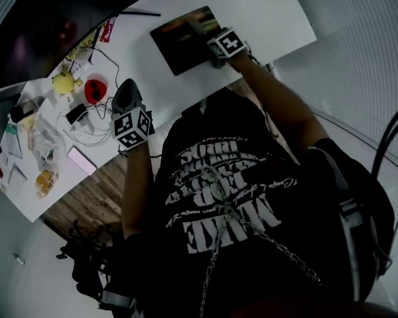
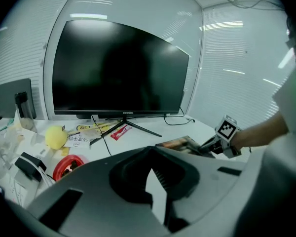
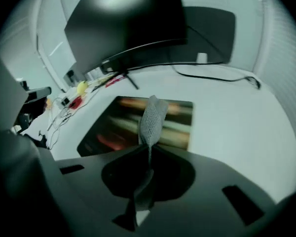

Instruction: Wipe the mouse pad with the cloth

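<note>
**Right gripper holds the cloth over the mouse pad, left gripper empty beside it**

The right gripper (image 3: 149,151) has its jaws closed on a grey mesh cloth (image 3: 152,118). The cloth is pinched in a thin fold between the jaws, and its free end stands out past the tips. That end lies over the mouse pad (image 3: 113,132), a dark rectangle with blurred orange and red streaks. The pad lies flat on the white desk (image 3: 237,127), in front of the monitor (image 2: 116,68). The picture is too blurred to tell whether the cloth presses on the pad.

In the head view the right gripper sits at the pad's right edge, with its marker cube (image 1: 227,43) facing up.

The left gripper (image 1: 126,95) hangs over bare desk, left of the pad and well apart from it. Its jaws stand a little apart with nothing between them; only the desk shows through the gap.

Left of it lies a clutter of white cables (image 1: 86,128), a red round object (image 1: 96,88) and a yellow object (image 1: 64,81)
</note>
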`<state>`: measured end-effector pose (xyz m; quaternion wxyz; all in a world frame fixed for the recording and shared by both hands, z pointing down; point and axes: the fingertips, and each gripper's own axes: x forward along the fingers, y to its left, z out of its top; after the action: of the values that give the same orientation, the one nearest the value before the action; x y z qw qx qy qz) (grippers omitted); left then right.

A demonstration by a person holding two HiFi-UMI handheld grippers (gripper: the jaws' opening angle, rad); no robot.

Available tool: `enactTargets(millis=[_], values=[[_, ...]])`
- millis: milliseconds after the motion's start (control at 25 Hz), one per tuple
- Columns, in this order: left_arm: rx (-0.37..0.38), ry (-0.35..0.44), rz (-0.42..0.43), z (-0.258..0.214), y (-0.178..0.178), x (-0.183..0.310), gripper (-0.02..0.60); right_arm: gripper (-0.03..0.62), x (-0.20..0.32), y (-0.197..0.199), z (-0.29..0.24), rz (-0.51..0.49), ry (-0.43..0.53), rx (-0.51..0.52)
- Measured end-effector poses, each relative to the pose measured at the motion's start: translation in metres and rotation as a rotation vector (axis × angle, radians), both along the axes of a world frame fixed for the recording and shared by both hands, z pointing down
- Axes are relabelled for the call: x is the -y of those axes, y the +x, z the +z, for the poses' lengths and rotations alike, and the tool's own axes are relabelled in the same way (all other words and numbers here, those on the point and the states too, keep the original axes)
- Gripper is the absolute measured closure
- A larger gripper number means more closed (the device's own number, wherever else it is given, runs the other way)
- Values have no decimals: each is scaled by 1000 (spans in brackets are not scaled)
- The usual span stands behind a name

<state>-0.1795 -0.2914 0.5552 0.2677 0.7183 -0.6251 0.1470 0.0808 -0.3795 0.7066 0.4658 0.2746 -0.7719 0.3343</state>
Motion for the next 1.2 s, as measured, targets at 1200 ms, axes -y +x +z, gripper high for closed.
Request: enactTargets(millis=[1200], values=[[-9,20,74,-2,24,25,581,577,-38,-34,-9,-157,119,89]])
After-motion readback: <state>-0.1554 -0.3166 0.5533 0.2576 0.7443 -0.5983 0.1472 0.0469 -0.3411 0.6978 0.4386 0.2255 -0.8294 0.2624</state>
